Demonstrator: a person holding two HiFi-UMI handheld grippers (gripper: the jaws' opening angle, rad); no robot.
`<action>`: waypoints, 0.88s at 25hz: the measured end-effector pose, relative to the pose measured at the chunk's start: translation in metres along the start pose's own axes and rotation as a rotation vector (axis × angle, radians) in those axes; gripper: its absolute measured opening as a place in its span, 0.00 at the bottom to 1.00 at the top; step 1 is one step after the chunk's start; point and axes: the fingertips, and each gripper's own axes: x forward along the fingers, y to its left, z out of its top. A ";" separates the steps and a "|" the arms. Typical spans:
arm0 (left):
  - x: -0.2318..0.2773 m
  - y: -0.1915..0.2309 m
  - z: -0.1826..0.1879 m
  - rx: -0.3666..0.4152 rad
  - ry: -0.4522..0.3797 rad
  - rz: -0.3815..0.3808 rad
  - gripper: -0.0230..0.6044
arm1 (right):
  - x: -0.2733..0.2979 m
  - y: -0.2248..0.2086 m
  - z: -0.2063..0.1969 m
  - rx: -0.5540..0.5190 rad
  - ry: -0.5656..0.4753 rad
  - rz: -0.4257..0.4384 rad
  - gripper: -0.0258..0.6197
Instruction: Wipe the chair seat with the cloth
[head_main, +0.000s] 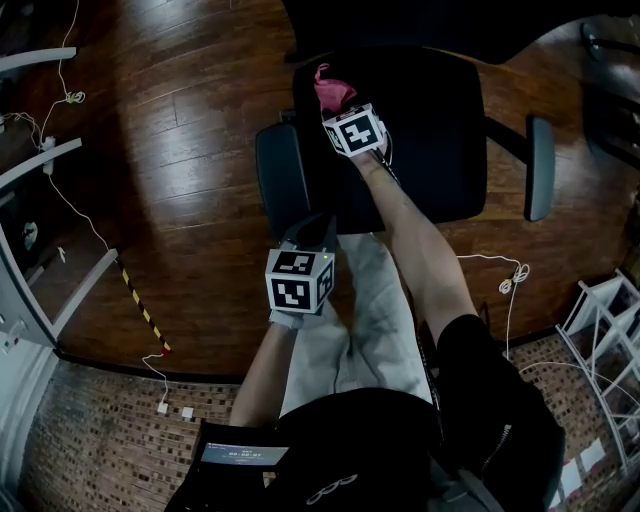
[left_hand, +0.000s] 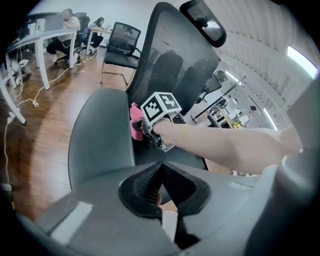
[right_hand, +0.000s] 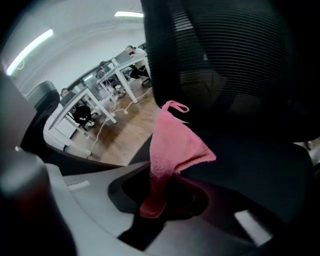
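Pink cloth clamped at one end in the right gripper. It is held over the rear-left of the black chair seat, close to the mesh backrest. Contact with seat: cannot tell. Left gripper: jaws together, nothing between them, near the seat's front edge.

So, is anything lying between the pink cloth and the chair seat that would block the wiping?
Nothing visible does. The right claw holds the pink cloth over the chair seat, near its back left corner, and the seat around it looks bare. The left claw is shut near the front edge.
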 end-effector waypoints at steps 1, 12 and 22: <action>0.000 0.000 0.000 0.001 0.000 0.000 0.03 | 0.001 0.014 0.004 -0.009 -0.011 0.052 0.14; -0.002 0.004 0.001 0.006 0.000 0.026 0.03 | -0.003 0.040 0.000 0.008 -0.049 0.231 0.14; -0.004 0.003 -0.003 0.013 0.008 0.054 0.03 | -0.038 -0.079 -0.061 0.083 0.025 0.023 0.14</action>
